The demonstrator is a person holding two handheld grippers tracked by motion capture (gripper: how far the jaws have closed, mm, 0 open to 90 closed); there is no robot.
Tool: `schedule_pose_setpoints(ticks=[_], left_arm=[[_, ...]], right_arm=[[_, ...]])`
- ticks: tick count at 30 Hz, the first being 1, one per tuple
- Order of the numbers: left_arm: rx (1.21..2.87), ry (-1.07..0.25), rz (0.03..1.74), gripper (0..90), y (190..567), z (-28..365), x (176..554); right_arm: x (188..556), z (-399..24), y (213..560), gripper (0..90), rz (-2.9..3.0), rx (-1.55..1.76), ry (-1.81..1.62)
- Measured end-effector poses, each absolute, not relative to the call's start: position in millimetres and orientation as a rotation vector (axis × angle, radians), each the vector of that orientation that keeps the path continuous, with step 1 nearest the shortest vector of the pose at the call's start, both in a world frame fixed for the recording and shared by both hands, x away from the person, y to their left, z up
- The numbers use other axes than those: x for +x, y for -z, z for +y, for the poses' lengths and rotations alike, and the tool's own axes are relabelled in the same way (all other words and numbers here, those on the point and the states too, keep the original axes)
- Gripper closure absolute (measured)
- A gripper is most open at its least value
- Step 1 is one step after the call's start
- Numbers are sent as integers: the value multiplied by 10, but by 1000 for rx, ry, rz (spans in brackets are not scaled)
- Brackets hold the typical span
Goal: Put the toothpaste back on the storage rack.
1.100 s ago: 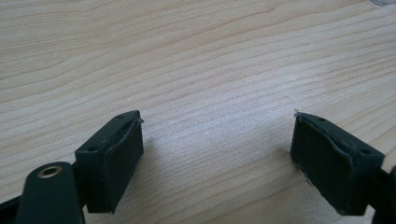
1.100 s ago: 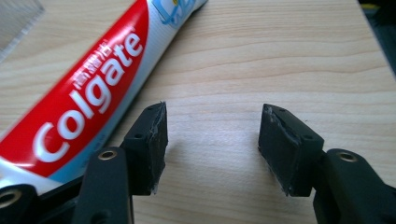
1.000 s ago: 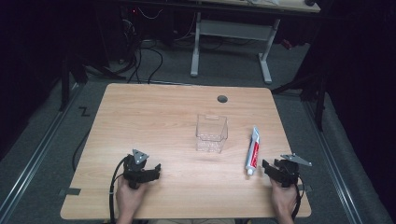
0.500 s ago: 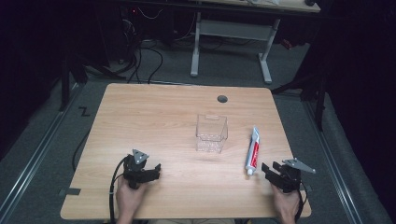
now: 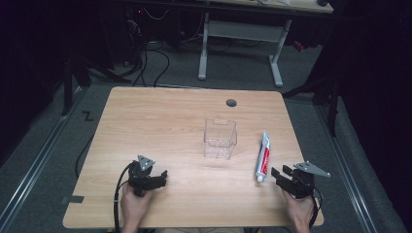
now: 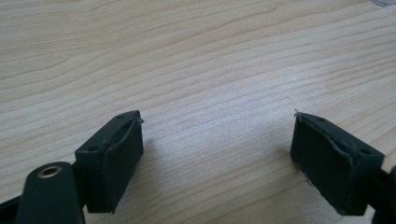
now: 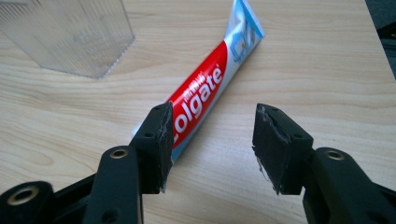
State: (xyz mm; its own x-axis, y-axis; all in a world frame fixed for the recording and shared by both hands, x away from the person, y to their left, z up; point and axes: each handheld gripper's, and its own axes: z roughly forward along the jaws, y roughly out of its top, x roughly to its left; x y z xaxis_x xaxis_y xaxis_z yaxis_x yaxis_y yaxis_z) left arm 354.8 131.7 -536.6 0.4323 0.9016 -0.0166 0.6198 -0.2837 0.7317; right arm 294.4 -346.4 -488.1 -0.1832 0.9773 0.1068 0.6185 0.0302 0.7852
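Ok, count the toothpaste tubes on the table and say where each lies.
1. The toothpaste tube lies flat on the table, right of the clear plastic box, its near end just ahead of the right gripper. Nothing visible could hide another.

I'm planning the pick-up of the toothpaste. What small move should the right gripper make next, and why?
Probably ease the right gripper forward and a little toward its left pad's side. Its jaws are open with nothing between them, and the toothpaste tube lies flat just ahead, off-centre behind that pad, so it isn't yet straddled.
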Motion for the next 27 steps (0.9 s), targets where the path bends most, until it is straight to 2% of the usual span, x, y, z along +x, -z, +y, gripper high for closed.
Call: schedule_pose_setpoints(ticks=[21, 27], left_arm=[[2012, -536, 1278, 174, 5366, 1317, 3547], [2013, -536, 1278, 174, 5366, 1318, 3548]], right_arm=[[3348, -3295, 4601, 460, 1954, 1559, -919], [3455, -3277, 4566, 495, 1949, 1571, -898]])
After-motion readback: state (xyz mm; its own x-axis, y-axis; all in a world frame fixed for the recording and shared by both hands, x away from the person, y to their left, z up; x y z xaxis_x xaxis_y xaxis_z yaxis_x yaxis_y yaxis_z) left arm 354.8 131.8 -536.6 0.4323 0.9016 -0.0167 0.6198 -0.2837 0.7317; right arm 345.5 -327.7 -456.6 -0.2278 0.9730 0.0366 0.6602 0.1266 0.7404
